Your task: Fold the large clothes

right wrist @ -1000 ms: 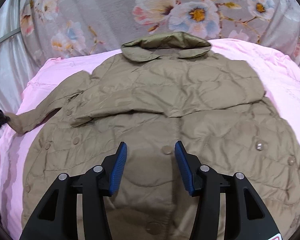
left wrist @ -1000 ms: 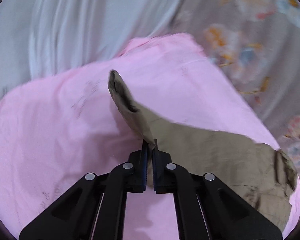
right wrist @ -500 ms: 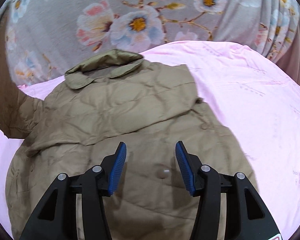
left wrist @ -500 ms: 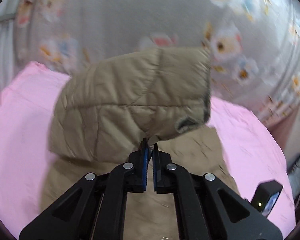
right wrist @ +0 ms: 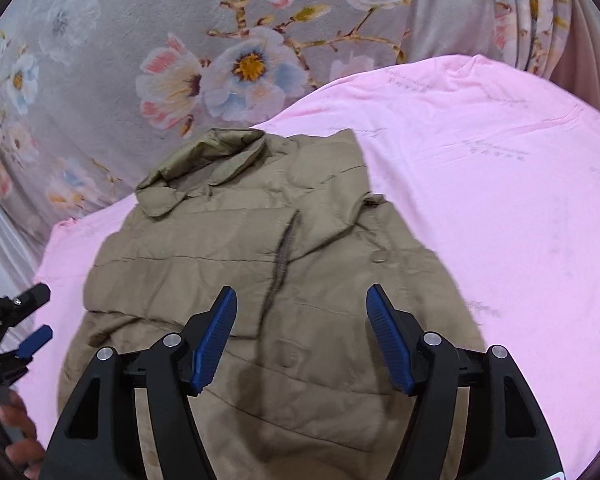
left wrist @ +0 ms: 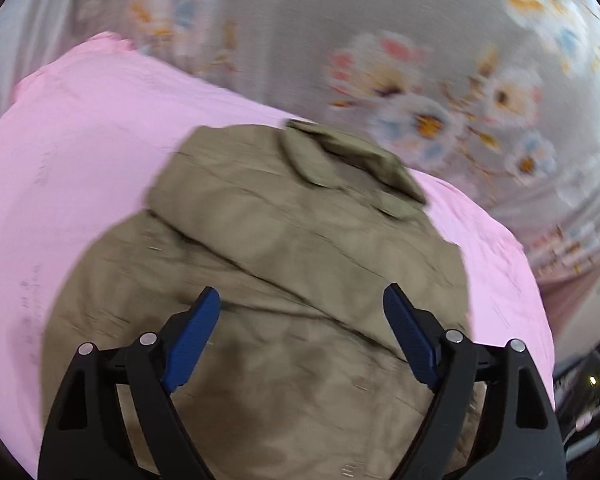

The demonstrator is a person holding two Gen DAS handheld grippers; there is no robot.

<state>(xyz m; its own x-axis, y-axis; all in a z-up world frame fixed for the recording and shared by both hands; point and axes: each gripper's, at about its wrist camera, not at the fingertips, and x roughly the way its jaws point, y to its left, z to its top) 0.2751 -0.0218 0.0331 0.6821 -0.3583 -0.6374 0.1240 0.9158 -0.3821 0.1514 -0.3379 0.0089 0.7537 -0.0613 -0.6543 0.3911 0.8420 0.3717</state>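
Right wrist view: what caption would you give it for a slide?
Olive quilted jacket lies on a pink sheet, sleeve folded across its front, below the opening, empty right gripper.

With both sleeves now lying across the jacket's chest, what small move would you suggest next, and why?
Probably bring the right gripper down to the jacket's near hem to start folding it toward the collar. Both sleeves lie across the chest, the left gripper is opening with nothing between its jaws, and the lower body lies unfolded on the pink sheet.

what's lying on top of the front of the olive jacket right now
A sleeve is folded across the jacket chest, its dark cuff edge near the middle. Whatever buttons or fabric lie beneath that sleeve are covered.
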